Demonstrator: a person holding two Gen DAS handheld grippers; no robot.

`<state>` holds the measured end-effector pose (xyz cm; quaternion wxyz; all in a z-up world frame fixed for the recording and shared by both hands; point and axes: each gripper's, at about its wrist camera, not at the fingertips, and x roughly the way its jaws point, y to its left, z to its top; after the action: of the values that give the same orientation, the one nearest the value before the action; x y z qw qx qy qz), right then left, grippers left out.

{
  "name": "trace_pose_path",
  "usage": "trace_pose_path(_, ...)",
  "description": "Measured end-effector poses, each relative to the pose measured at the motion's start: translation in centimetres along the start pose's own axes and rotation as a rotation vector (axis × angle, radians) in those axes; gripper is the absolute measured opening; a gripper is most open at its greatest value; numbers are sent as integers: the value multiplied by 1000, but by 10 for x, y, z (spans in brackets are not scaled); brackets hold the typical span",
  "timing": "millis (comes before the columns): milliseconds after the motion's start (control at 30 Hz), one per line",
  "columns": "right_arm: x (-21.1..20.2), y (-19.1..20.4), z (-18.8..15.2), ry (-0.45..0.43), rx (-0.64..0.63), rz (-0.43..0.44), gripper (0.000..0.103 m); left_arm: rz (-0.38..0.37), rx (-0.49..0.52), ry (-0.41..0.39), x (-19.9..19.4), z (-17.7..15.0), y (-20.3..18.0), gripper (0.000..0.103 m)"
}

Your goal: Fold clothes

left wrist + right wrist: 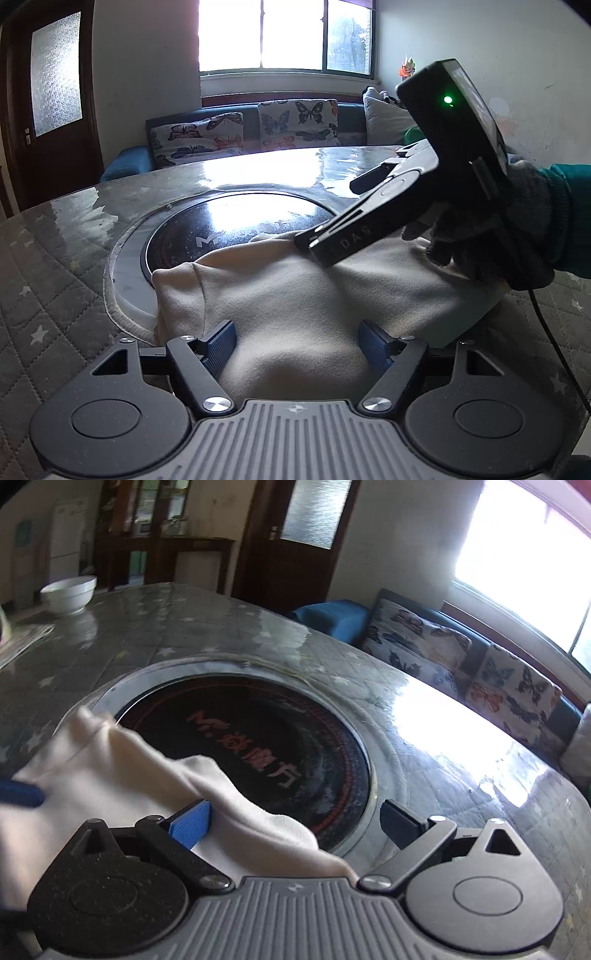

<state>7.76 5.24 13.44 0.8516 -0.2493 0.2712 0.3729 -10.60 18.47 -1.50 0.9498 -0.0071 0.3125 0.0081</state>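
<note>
- Cream garment (295, 295): soft, fleecy, bunched on the near part of the counter (74, 229), far edge lapping over the rim of the round black cooktop (229, 221) set into the surface; one fold standing up as a rounded flap at the left end.
- Left gripper (297, 349): seen from its own camera, blue-padded fingers (219, 345) spread wide, one on each side of a raised hump of the cloth; pads beside the fabric, not pinching it.
- Right gripper (297, 825): seen from its own camera, fingers spread; blue left pad (192, 823) lying on or just above the cloth, dark right pad over the cooktop rim, clear of the fabric; nothing pinched between them.
- Same right gripper in the left wrist view: black body with a lit green lamp (447, 99), tilted down toward the far right part of the garment, fingertips at the cloth's upper edge; contact cannot be told.
- Gloved hand (491, 236): dark knit glove, teal sleeve behind, wrapped round the right gripper's handle; lower fingers of the glove at or just above the cloth.
- Counter surface: grey quilted cover with pale stars under a glossy clear sheet, bright with window glare.
- White bowl (69, 592): far left corner of the counter, well apart from the garment.
- Background: butterfly-print cushions (255, 129) on a blue bench under the window (284, 35); dark wooden door (51, 96) with frosted glass at the left.
</note>
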Motion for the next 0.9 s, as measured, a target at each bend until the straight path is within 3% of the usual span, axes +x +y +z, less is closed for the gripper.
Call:
trace_pose_path(133,5,-9,1,22,42,0,99,1,-1,0,0,0,0,76)
trace_pose_path(267,-17,-17,-3,-26,52,-39,98,3,-4,2,0,-1,1,78)
trace_pose_path(533,-13,-50,-28,26,113,-100,96,4,-4,2,1,-1,1,79)
trace_pose_path(700,-28,-53,-30,-29,121,-88,96,7,-6,7,-1,0,0,80)
trace_pose_path(900,-51,-60,-47,-27,92,-175,93,5,-7,7,0,1,0,80)
